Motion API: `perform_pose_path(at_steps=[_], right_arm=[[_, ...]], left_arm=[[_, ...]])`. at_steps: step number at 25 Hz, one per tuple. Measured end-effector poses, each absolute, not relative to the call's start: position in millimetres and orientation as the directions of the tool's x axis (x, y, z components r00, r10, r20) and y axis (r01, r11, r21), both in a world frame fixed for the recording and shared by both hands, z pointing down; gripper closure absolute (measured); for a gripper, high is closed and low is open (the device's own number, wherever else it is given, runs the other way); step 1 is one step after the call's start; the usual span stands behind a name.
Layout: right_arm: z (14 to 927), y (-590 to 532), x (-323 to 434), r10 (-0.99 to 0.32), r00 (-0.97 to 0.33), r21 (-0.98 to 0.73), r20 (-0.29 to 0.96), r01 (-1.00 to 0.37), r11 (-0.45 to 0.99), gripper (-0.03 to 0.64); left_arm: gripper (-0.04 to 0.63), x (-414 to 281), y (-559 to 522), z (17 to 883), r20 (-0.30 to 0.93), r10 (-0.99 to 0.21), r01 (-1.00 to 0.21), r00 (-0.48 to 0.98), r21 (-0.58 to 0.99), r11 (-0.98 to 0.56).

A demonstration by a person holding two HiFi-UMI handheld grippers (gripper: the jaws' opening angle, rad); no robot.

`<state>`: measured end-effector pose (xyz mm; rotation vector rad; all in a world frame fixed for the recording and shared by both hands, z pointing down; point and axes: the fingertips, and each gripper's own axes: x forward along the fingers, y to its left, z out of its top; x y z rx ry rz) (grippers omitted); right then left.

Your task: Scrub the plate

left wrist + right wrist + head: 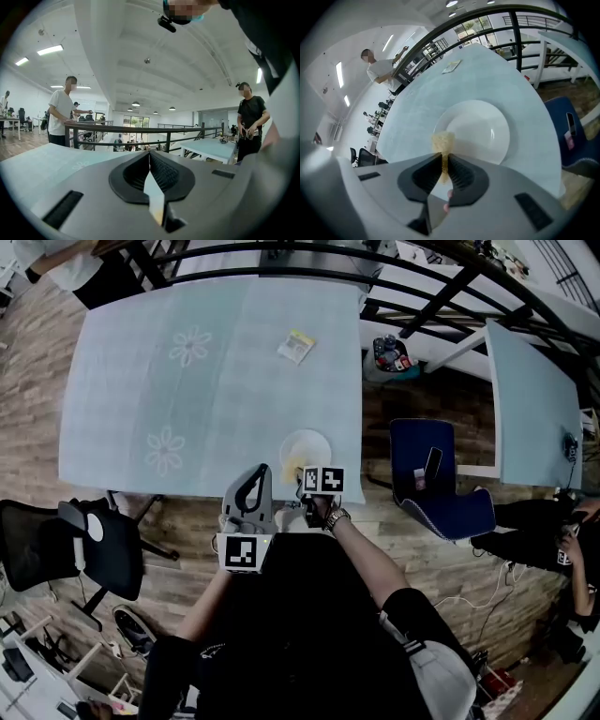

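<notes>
**A:** Where is the plate [480, 129], and which hand is closer to it?

**B:** It sits on the table [187, 399] by the near edge, toward the right corner. The right gripper [444, 157] is closer. In its own view the plate lies straight ahead of the jaws and just beyond their tips. The left gripper [149, 161] hangs off the table edge, further left and nearer the person's body.

**A:** What are the 2 tongs holding?

**B:** The right jaws are pinched tight on a scrap of yellow sponge [442, 141]. It sticks out past the tips and overlaps the plate's near rim. I cannot tell whether it already touches the plate. The left jaws are pressed together with nothing between them, and they point up into the room, away from the plate.

**A:** So what does the next move depend on?

**B:** In my judgement, on a short push forward and down from the near rim into the bowl. The plate is round, so no long axis matters. Nothing holds the plate, so it may slide while being scrubbed.
</notes>
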<state>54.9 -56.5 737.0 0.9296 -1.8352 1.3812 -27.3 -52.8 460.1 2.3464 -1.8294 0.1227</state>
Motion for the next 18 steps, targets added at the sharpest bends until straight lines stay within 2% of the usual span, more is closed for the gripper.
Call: perform_pose_path(at_steps=[8,18], right_arm=[[744,-55,72,-0.153,-0.511,-0.494,0.846,-0.858,0.141,0.572],[743,-59,116,-0.216,-0.443,-0.441,0.870,-0.895,0.060,0.572]], left_arm=[[0.581,-17,-59,462,0.162,-0.941,-0.954,0.297,0.087,-0.286],[0.581,9,-66,463,0.154,-0.912,-0.925,0.379,0.104,-0.367]])
